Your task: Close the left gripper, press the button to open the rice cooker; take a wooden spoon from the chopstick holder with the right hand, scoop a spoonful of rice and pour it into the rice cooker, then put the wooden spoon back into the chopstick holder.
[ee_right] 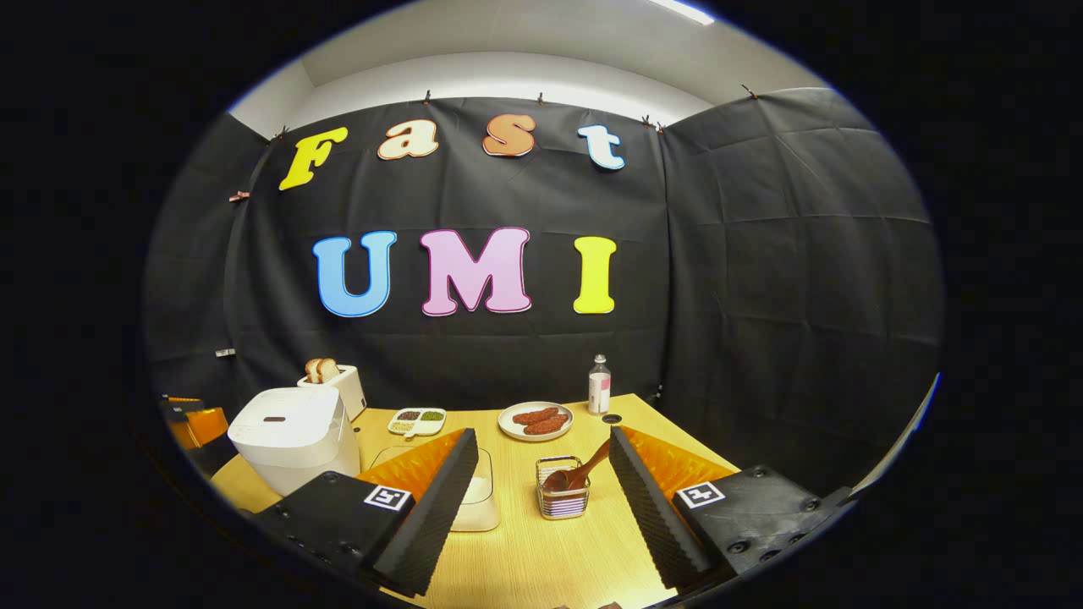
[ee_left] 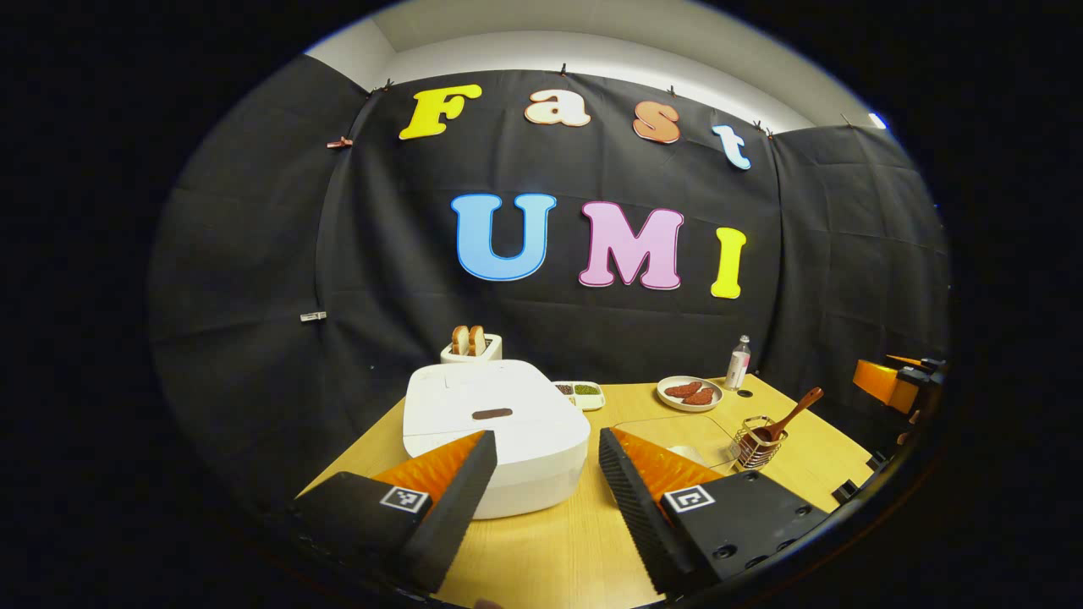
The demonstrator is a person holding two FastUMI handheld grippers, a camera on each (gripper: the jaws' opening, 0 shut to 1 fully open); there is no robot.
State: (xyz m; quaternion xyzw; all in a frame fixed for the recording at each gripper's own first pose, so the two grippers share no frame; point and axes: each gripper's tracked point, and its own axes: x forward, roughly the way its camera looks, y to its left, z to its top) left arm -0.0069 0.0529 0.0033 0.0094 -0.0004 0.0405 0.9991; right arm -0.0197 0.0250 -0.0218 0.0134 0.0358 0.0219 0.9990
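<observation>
Hovering wide-spread, both tongs: left tongs (ee_left: 541, 491) over closed rice cooker (ee_left: 495, 427), right tongs (ee_right: 541, 499) facing wooden spoon (ee_right: 579, 474); no legible labels

left gripper view near the rice cooker (ee_left: 495, 431), right gripper view farther right, both facing the table (ee_right: 525, 550)

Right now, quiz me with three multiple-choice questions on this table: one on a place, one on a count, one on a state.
1. The wooden spoon sits in:
A. the chopstick holder
B. the plate
C. the toaster

2. Bread slices in the toaster:
A. none
B. two
C. five

3. The rice cooker lid is:
A. removed
B. propped open
C. shut

Answers: 1 A, its handle leans out of the wire holder. 2 B, two slices stick up from the slots. 3 C, the lid lies flat on the body.
</observation>
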